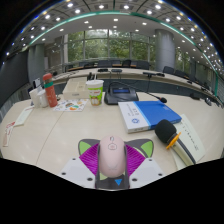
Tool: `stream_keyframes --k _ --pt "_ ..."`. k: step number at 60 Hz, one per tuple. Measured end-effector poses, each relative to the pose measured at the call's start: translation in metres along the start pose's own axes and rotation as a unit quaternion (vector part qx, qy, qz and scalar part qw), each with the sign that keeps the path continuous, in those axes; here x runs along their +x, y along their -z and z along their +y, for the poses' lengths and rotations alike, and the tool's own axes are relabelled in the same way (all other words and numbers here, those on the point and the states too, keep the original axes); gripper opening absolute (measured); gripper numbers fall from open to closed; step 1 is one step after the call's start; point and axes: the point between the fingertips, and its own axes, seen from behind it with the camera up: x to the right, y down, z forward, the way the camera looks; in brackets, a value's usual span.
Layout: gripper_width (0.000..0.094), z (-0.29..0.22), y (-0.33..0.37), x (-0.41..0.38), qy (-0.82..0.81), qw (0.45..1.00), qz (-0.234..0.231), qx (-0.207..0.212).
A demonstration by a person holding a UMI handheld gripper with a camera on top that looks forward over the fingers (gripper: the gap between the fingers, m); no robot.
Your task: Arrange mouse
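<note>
The pale pink mouse [111,155] sat lengthwise between the jaws of the gripper [111,160], its sides against the purple pads [91,158]; the jaws looked clamped on it, so it was probably being carried for placing, though whether it had left the tabletop [70,128] could not be told. Just ahead lay a blue-covered book [146,113], a dark object [166,131] beside it, and farther off a green cup [95,92], leaving bare tabletop ahead for setting it down.

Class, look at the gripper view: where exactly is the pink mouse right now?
The pink mouse sits between the fingers of the tongs, on the light table, with the blue-covered book just beyond it to the right.
</note>
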Motion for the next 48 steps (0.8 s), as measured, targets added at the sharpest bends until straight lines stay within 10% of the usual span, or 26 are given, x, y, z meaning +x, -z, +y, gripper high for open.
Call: stream_keyframes --k 17,23,48 --pt "0.0494 0.05 -0.035 0.014 0.0 0.998 -0.033 -0.049" --pt "0.0874 0.052 -0.026 0.01 -0.001 0.997 -0.044 -0.059" --pt "0.0854 0.026 0.129 -0.014 -0.013 0.999 0.014 -0.046"
